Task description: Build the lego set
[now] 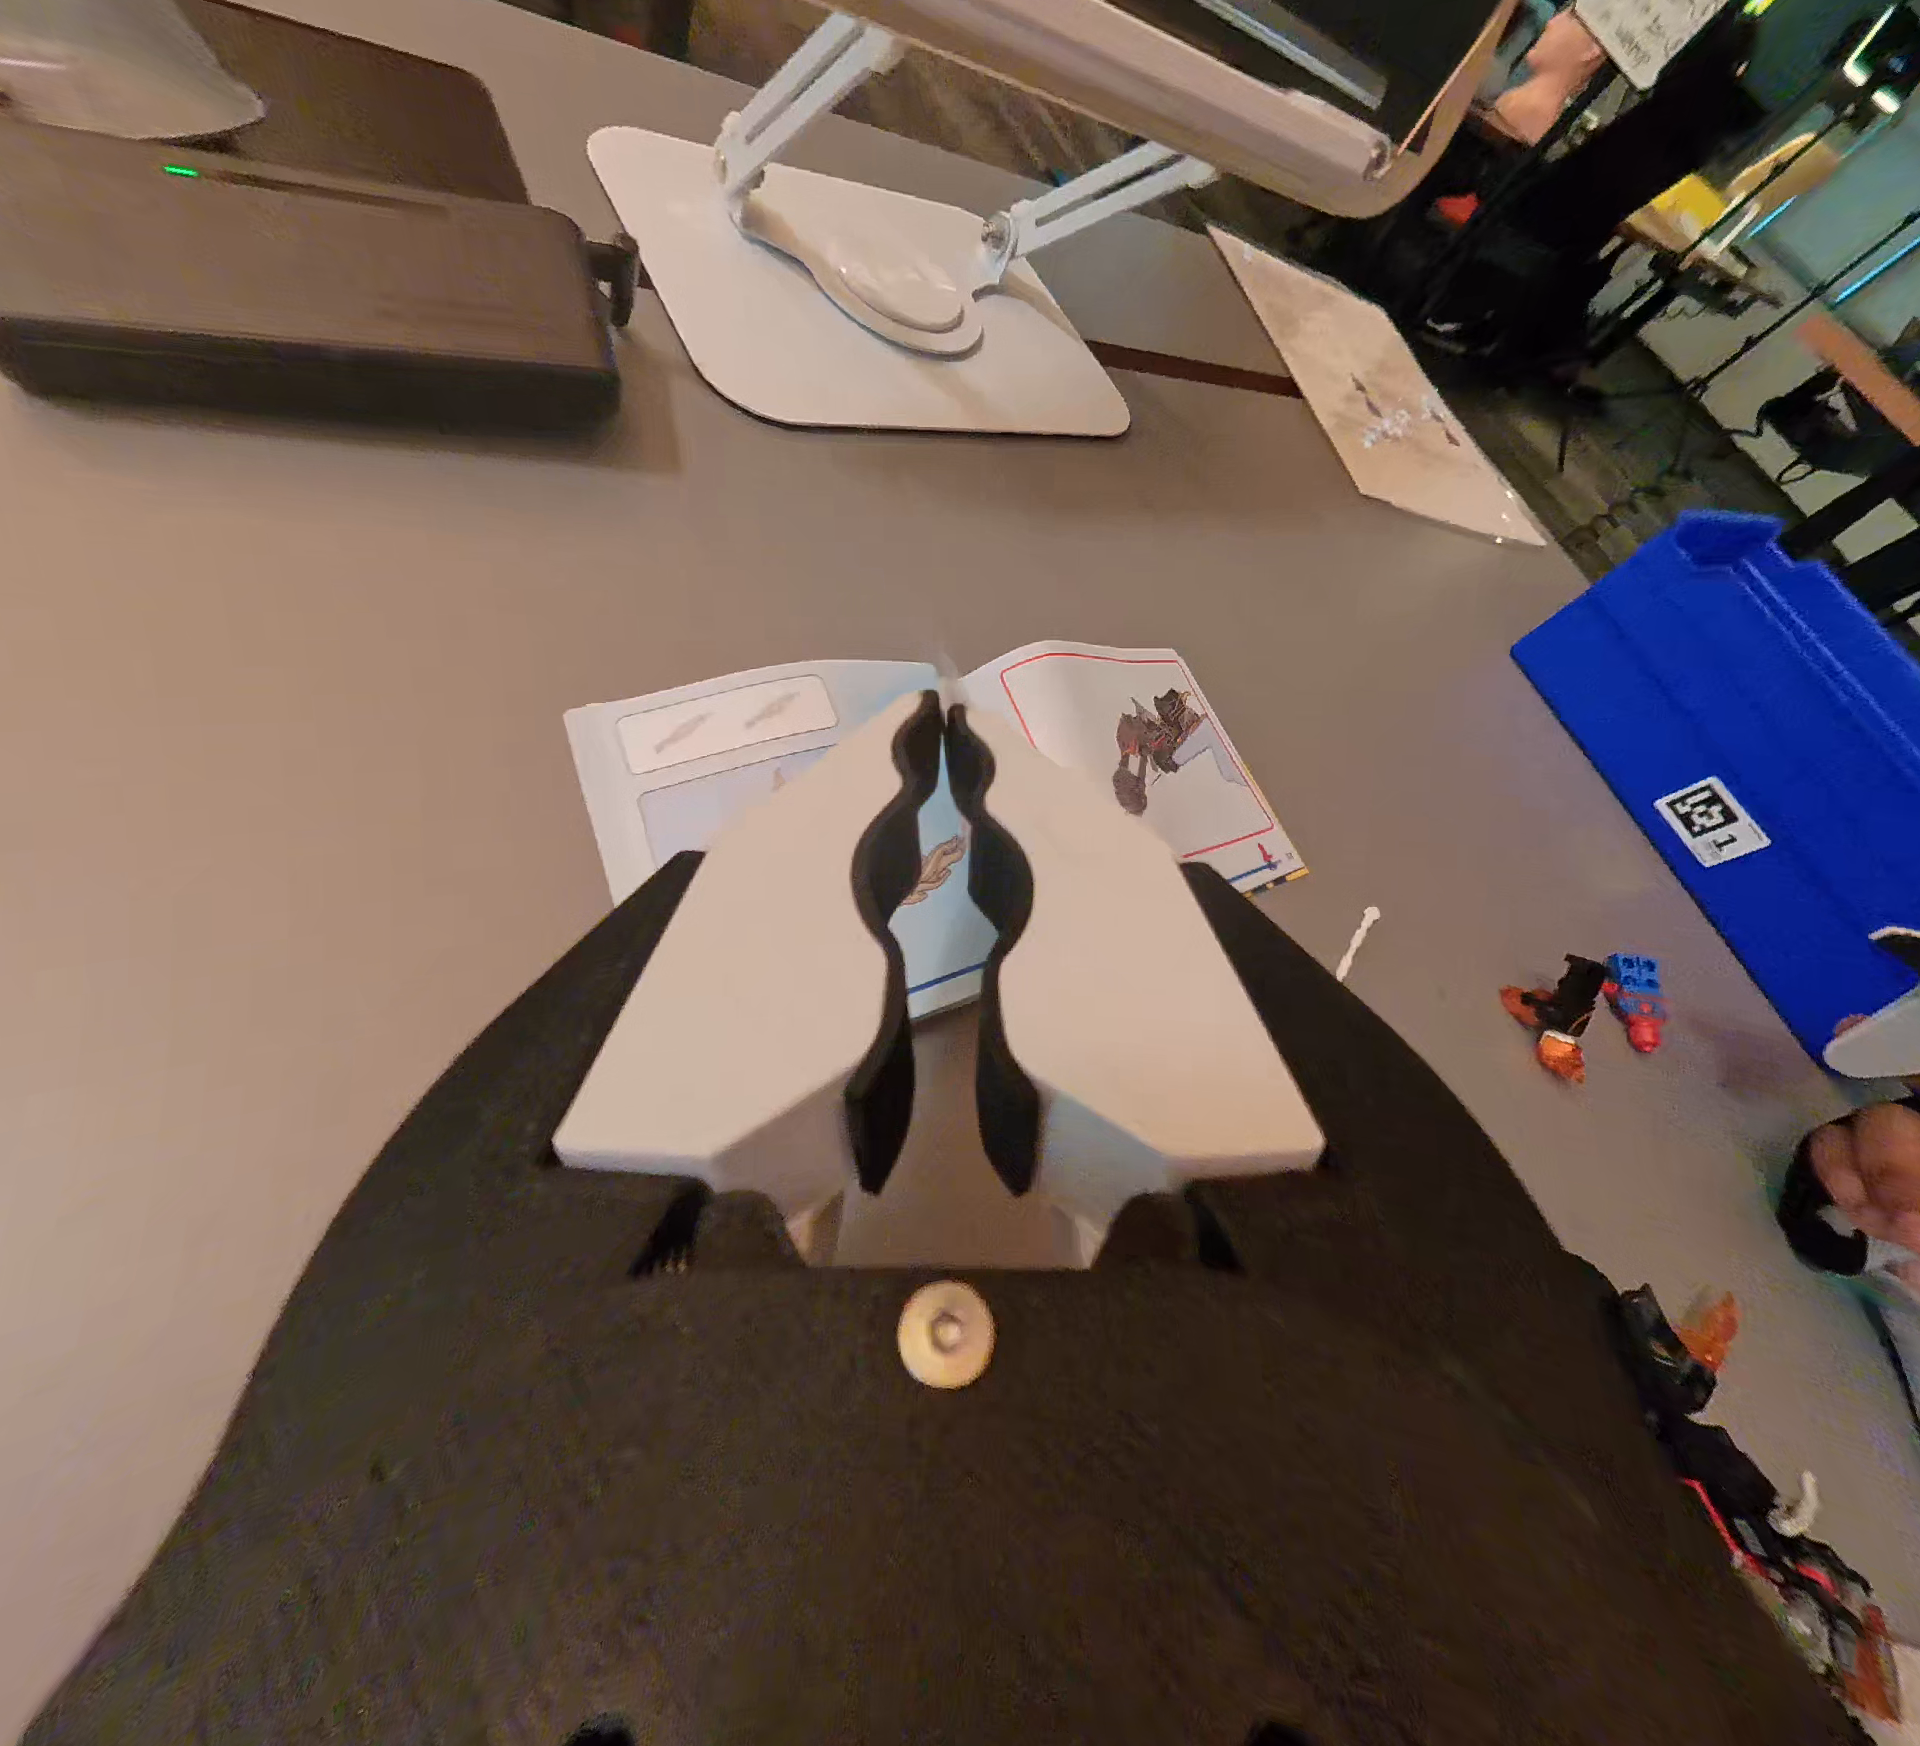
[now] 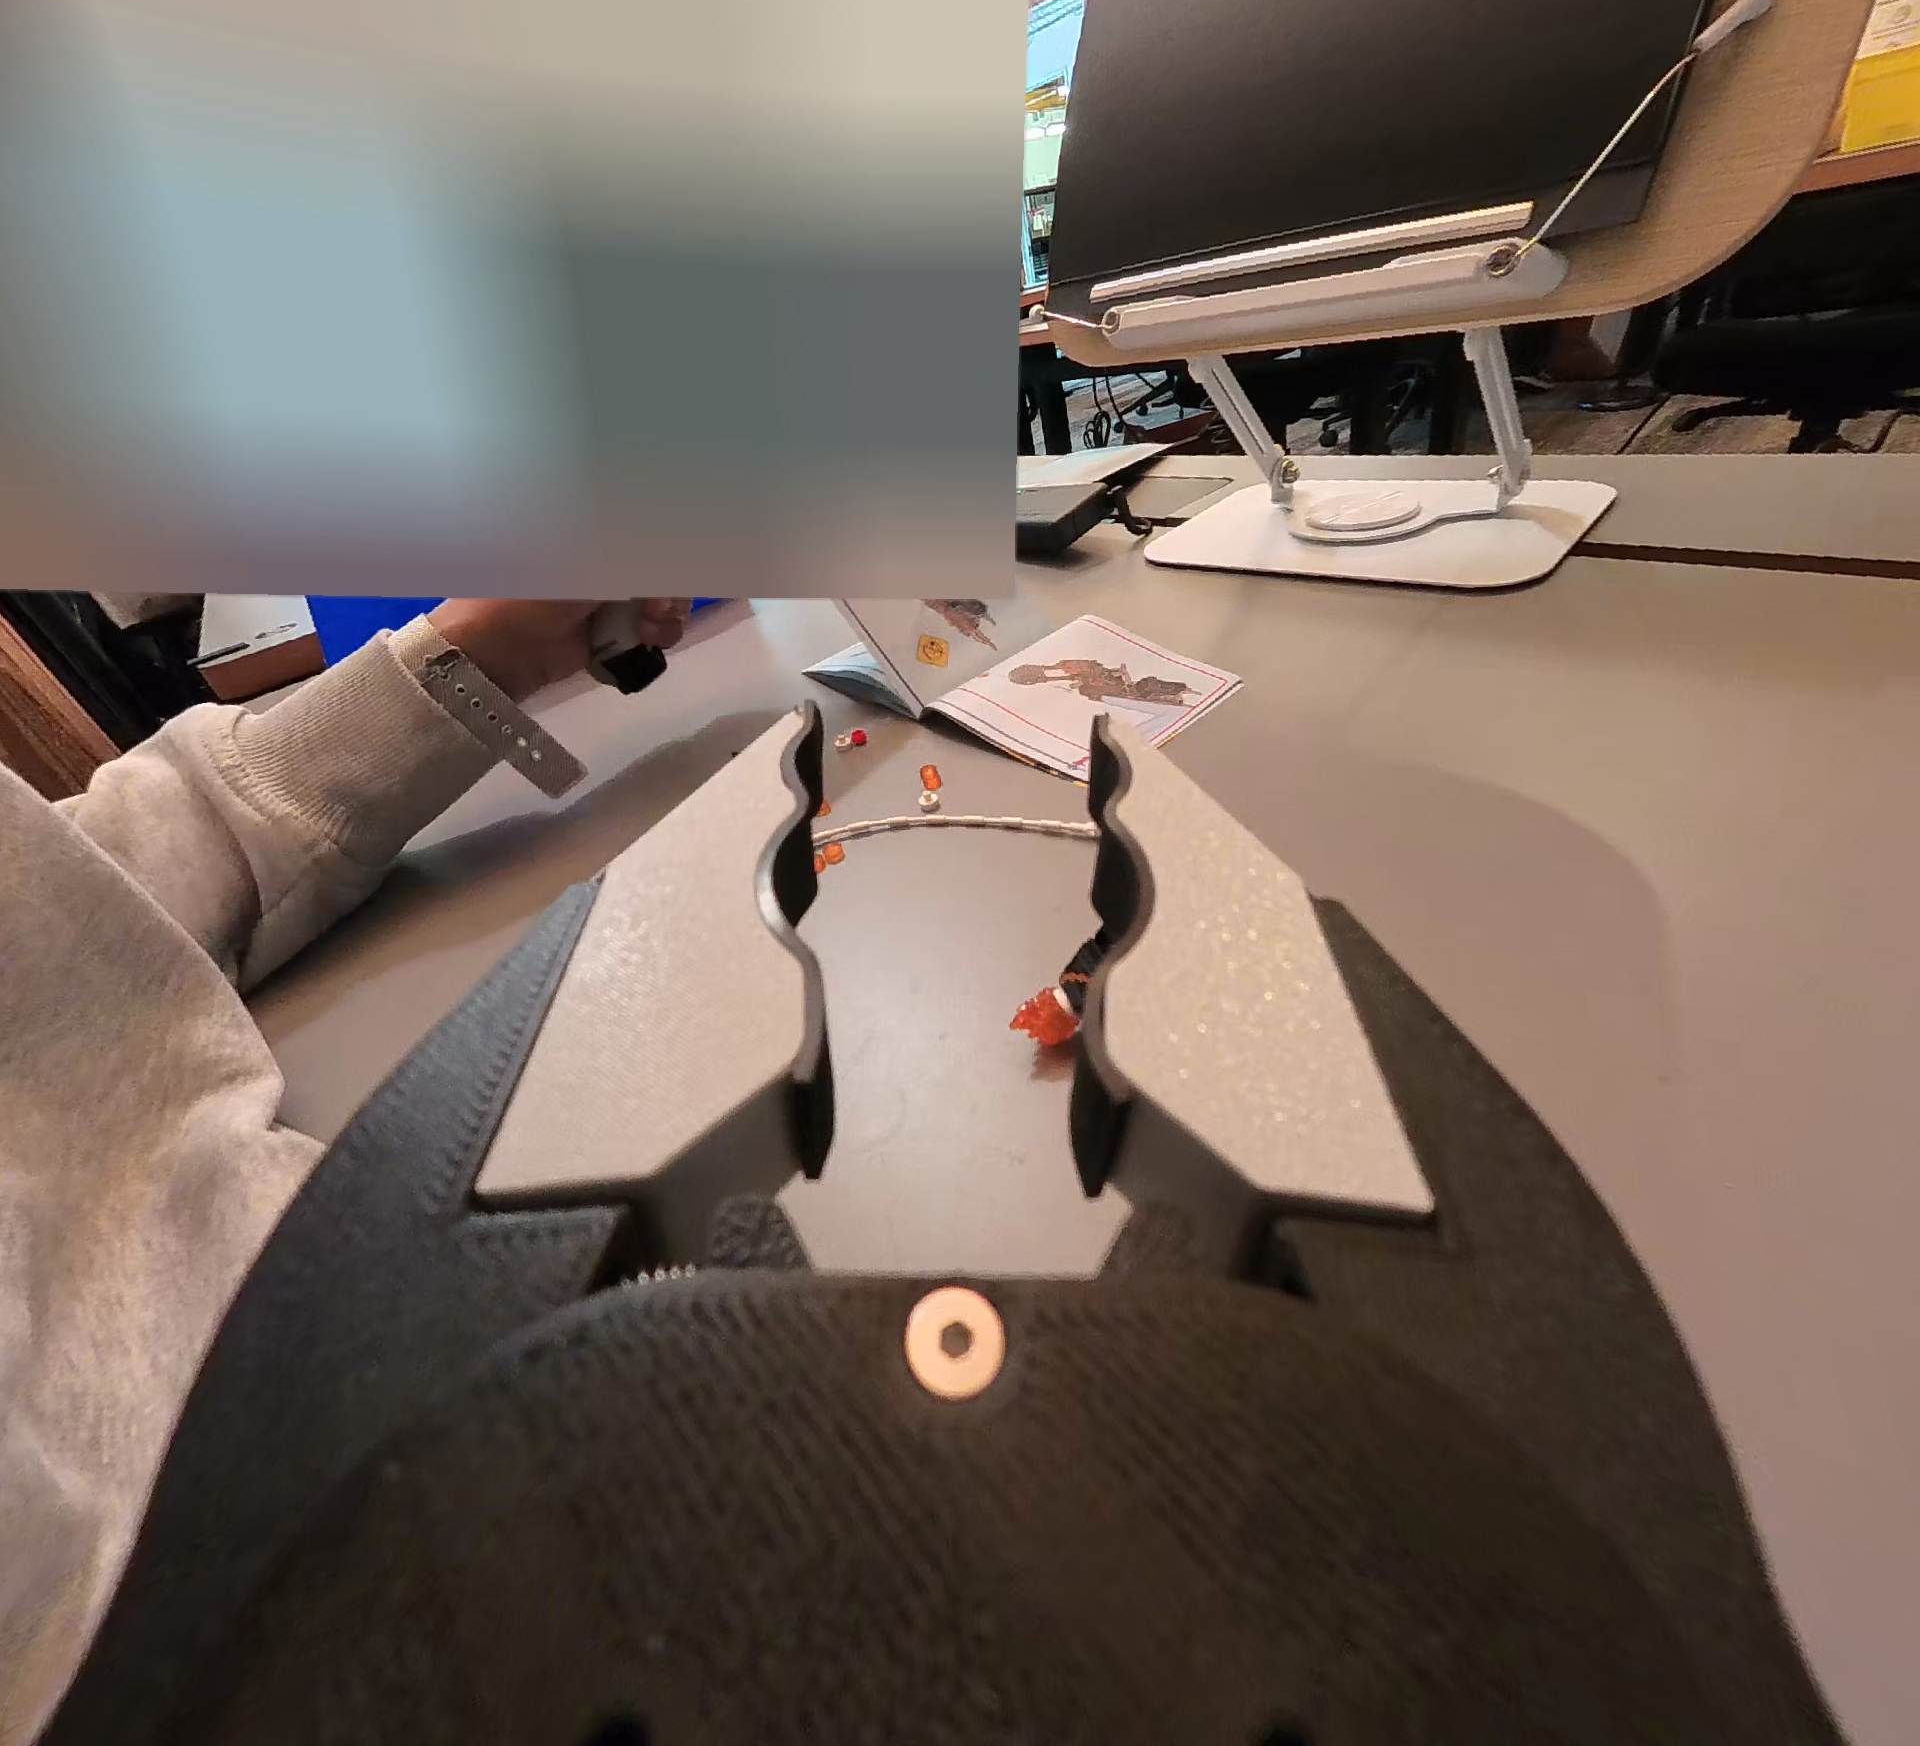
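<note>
The open instruction booklet [image 1: 1122, 751] lies on the grey table [image 1: 312, 709]. My left gripper [image 1: 945, 709] is over it with its jaws shut at the tips, where a thin white page edge [image 1: 943, 673] sticks out. In the right wrist view one page [image 2: 883, 657] stands up off the booklet [image 2: 1091, 688]. My right gripper [image 2: 956, 728] is open and empty, low over the table. A white chain piece [image 2: 956, 826] and small orange and white studs [image 2: 928, 777] lie between its fingers. An orange flame piece [image 2: 1047, 1019] lies beside its right finger [image 2: 1226, 969].
Small black, orange and blue figure parts [image 1: 1584, 1005] and a white stick piece [image 1: 1356, 943] lie right of the booklet. A blue bin [image 1: 1766, 761] stands at right, a dark partly built model [image 1: 1766, 1551] at lower right. A monitor stand [image 1: 862, 304] and black box [image 1: 291, 283] stand behind. A person's grey sleeve [image 2: 208, 865] lies at left.
</note>
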A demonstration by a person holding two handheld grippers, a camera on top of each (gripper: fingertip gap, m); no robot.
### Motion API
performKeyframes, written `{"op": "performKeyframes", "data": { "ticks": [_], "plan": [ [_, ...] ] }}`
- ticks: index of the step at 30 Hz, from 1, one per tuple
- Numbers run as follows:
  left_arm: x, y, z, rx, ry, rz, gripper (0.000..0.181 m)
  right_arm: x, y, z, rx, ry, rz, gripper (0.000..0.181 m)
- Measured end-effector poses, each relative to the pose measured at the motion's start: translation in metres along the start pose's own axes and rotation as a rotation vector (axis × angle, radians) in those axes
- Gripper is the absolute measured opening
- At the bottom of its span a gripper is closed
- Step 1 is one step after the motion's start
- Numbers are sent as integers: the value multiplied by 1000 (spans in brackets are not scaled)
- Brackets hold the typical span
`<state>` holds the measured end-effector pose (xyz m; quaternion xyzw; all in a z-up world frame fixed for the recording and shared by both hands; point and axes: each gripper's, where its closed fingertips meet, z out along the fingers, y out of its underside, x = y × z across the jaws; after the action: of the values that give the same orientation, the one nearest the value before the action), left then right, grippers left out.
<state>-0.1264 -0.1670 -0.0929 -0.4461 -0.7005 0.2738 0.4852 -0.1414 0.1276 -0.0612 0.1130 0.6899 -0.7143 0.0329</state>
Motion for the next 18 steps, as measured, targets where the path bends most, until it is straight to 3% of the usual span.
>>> {"op": "performKeyframes", "data": {
  "ticks": [6, 11, 18],
  "plan": [
    [-13, -2, -5, 7, -54, 10, 2, 0, 0, 0, -1, 0, -2, 49],
    [-26, -13, -12, 63, -148, 44, 34, 0, 0, 0, -1, 1, -5, 49],
    [-15, -32, -26, 180, -122, 120, 39, -1, 1, 1, -6, 6, -19, 49]
  ]
}}
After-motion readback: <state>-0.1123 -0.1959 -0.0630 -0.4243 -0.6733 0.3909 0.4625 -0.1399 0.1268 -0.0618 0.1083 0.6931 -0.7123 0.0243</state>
